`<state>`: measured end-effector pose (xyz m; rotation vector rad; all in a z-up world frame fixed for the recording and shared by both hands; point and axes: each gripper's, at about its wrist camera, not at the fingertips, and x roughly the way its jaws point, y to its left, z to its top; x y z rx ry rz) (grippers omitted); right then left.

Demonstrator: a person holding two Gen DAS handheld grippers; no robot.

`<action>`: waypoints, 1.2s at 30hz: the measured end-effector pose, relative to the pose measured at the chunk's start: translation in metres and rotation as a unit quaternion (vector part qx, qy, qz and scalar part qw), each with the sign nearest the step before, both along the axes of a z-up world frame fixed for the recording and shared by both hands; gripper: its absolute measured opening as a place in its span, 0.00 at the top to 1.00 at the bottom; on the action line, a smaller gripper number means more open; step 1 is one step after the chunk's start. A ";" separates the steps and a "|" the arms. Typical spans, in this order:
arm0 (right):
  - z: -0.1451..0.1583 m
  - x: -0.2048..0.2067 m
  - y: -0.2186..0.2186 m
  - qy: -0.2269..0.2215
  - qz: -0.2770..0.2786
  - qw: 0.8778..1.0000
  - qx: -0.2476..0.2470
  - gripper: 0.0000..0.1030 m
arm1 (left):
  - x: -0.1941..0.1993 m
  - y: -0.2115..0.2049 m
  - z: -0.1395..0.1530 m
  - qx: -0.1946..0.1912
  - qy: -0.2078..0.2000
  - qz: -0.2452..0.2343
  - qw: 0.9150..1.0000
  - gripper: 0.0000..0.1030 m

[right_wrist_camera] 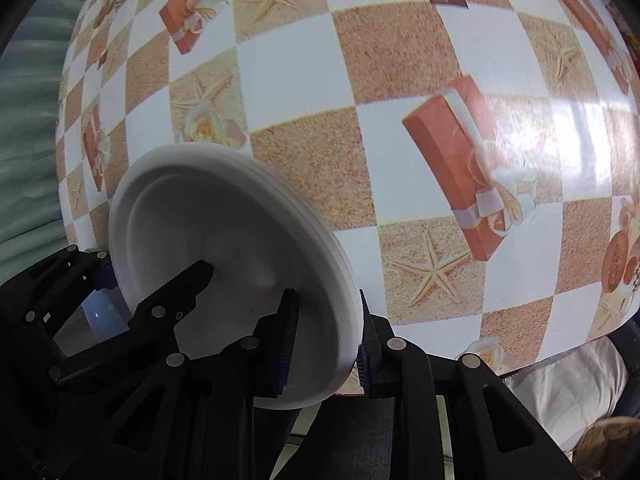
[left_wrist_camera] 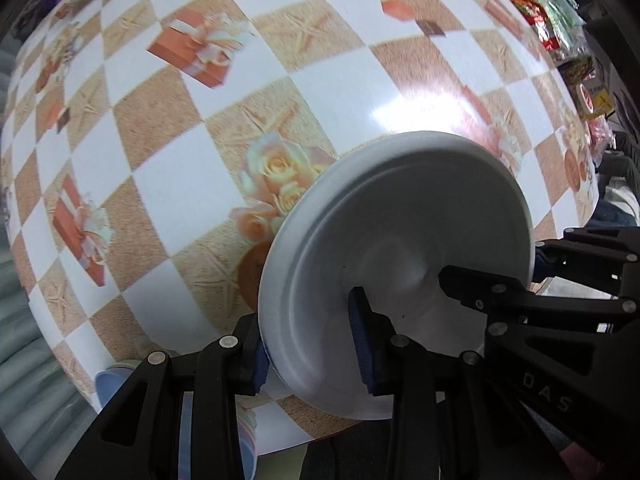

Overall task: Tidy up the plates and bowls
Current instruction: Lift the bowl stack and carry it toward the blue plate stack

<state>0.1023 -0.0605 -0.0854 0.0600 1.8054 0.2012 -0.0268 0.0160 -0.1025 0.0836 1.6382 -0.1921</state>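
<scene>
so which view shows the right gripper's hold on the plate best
The right wrist view: the right gripper has its fingers on either side of the white plate rim. The left wrist view shows only one right finger reaching over it.

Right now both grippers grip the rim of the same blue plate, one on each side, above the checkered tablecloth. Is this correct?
Not quite: the plate is white, not blue, as both wrist views show. The rest holds: the left gripper and the right gripper each have their jaws closed on its rim, on opposite sides, above the checkered tablecloth.
</scene>
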 end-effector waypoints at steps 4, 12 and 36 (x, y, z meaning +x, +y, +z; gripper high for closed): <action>0.019 -0.005 -0.001 -0.015 0.016 1.000 -0.004 0.72 | -0.012 0.011 0.017 -0.005 -0.015 0.014 1.000 0.63; 0.044 -0.005 0.028 -0.037 0.059 0.998 -0.011 0.72 | -0.017 0.030 0.047 -0.012 -0.040 0.055 0.998 0.63; 0.034 -0.047 0.198 -0.020 0.287 0.957 0.027 0.72 | -0.122 0.167 0.070 0.013 -0.052 0.270 0.961 0.63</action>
